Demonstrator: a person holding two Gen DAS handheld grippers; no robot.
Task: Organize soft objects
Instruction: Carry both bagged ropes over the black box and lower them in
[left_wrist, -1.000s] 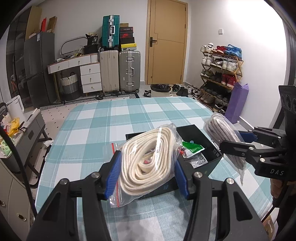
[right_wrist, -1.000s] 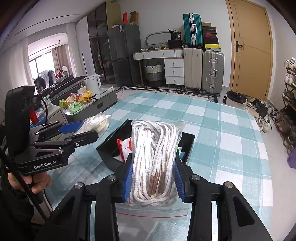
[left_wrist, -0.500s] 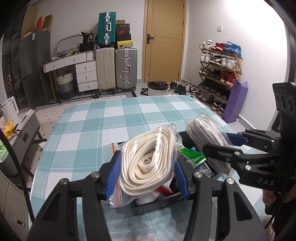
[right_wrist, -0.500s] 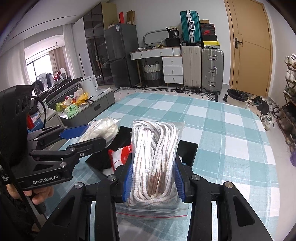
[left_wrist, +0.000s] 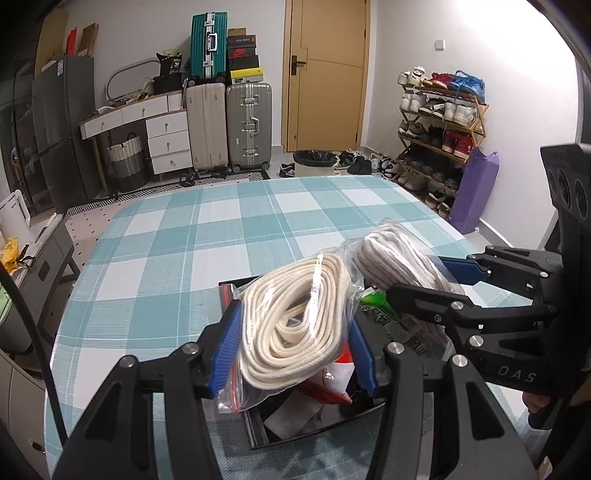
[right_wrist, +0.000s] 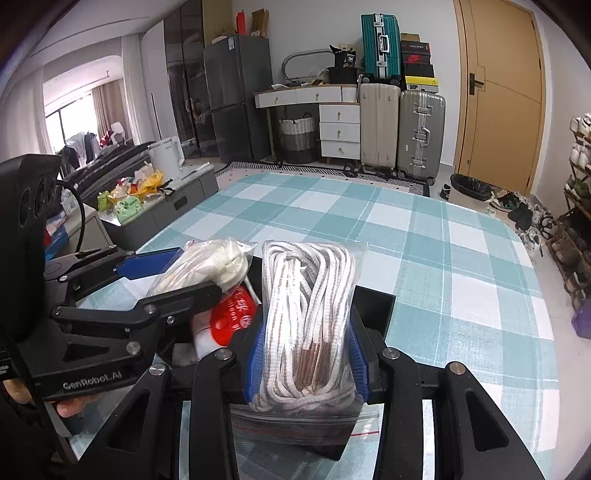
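My left gripper (left_wrist: 293, 349) is shut on a clear zip bag of cream rope (left_wrist: 295, 325), held over a black box (left_wrist: 258, 428) on the checked table. My right gripper (right_wrist: 306, 354) is shut on a zip bag of white-and-brown rope (right_wrist: 310, 314), also above the black box (right_wrist: 373, 306). In the left wrist view the right gripper (left_wrist: 424, 280) and its bag (left_wrist: 399, 258) hang just right of the cream bag. In the right wrist view the left gripper (right_wrist: 177, 273) and its bag (right_wrist: 210, 262) sit to the left. The box holds red and green packets (left_wrist: 332, 380).
The teal-and-white checked tablecloth (left_wrist: 229, 229) stretches away beyond the box. Suitcases (left_wrist: 229, 125), a drawer unit and a door stand at the far wall. A shoe rack (left_wrist: 439, 122) is on the right, and a low grey cabinet (right_wrist: 162, 210) on the left.
Both grippers have moved closer to each other and over the black box, each still holding its bag. The box now lies directly beneath both bags.
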